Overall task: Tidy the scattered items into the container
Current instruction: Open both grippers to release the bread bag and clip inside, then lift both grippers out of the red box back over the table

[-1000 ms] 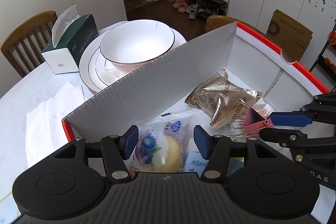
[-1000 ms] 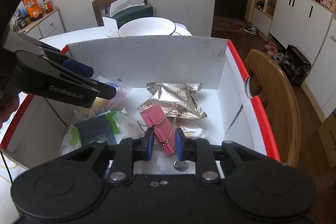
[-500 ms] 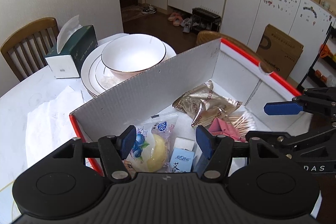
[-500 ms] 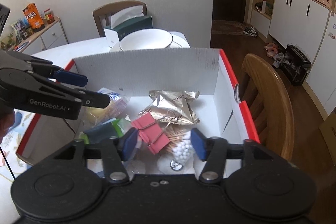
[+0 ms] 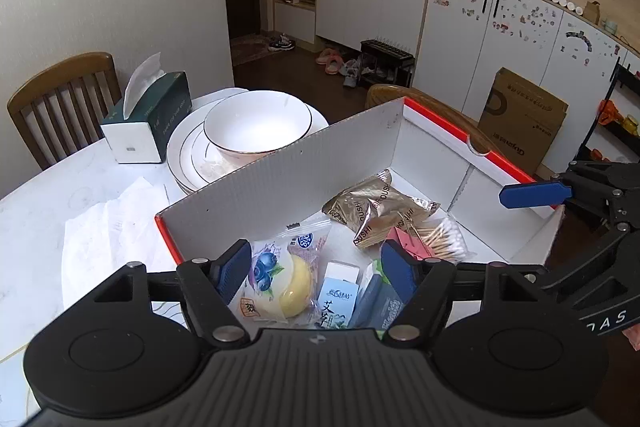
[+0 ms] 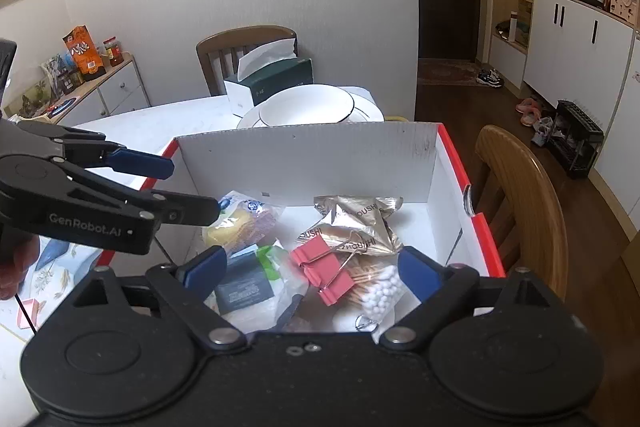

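A white cardboard box with a red rim (image 5: 304,183) (image 6: 304,163) stands on the table. In it lie gold snack packets (image 5: 376,211) (image 6: 356,223), a pink binder clip (image 6: 322,273) (image 5: 404,241), a bag of cotton swabs (image 6: 376,287) (image 5: 440,239), a blueberry cake packet (image 5: 280,275) (image 6: 240,223), a small blue-white box (image 5: 338,299) and a dark packet (image 6: 244,291). My left gripper (image 5: 316,269) (image 6: 192,187) is open and empty above the box's near left part. My right gripper (image 6: 312,269) is open and empty above the clip; one blue finger (image 5: 536,194) shows in the left wrist view.
A white bowl on stacked plates (image 5: 256,127) (image 6: 308,107) and a green tissue box (image 5: 148,119) (image 6: 272,81) stand behind the box. Crumpled white paper (image 5: 108,227) lies left of it. Wooden chairs (image 6: 520,211) (image 5: 60,99) stand at the right side and far end.
My right gripper opened and let go of the pink binder clip, which now lies in the box. Both grippers have risen and pulled back from the box.
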Tool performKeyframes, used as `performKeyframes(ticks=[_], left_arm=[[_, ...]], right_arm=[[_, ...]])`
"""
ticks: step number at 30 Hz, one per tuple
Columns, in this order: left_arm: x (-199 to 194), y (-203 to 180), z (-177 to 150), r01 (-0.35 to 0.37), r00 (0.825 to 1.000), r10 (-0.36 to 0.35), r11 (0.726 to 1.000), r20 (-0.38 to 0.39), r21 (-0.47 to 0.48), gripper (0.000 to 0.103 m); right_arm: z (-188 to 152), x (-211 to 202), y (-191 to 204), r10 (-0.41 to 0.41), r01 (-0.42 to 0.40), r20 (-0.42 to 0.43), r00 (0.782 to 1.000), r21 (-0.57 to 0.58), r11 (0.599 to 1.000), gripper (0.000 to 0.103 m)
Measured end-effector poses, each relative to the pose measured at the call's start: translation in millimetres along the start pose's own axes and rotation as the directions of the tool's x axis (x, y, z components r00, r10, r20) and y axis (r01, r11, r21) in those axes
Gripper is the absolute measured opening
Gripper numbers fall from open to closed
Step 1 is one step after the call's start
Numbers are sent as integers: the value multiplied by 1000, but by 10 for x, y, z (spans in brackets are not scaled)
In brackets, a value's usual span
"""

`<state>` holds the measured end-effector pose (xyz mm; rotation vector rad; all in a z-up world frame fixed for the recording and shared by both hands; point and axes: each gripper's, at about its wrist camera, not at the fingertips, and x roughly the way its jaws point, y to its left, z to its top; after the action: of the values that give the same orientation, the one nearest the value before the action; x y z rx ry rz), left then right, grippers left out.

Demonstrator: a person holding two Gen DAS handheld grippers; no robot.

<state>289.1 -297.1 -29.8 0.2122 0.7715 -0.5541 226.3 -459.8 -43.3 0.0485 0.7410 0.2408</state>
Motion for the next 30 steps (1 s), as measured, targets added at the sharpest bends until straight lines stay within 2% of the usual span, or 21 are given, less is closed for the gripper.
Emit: performKeyframes(ticks=[13,17,30], left_arm=[[-332,96,-150,20,998,-19,1000,67,-22,88],[-509,197,-239,16,995,-12,999,99,-43,98],[-1086,867,-720,-51,992,65,990,106,-134,99]], right_arm=[[-71,-186,288,-47,47,54,997,5,999,98],[-84,-230,496,-67,68,71,995,-12,998,99],[-179,-203,1368,-6,8,54,999,-34,999,100]])
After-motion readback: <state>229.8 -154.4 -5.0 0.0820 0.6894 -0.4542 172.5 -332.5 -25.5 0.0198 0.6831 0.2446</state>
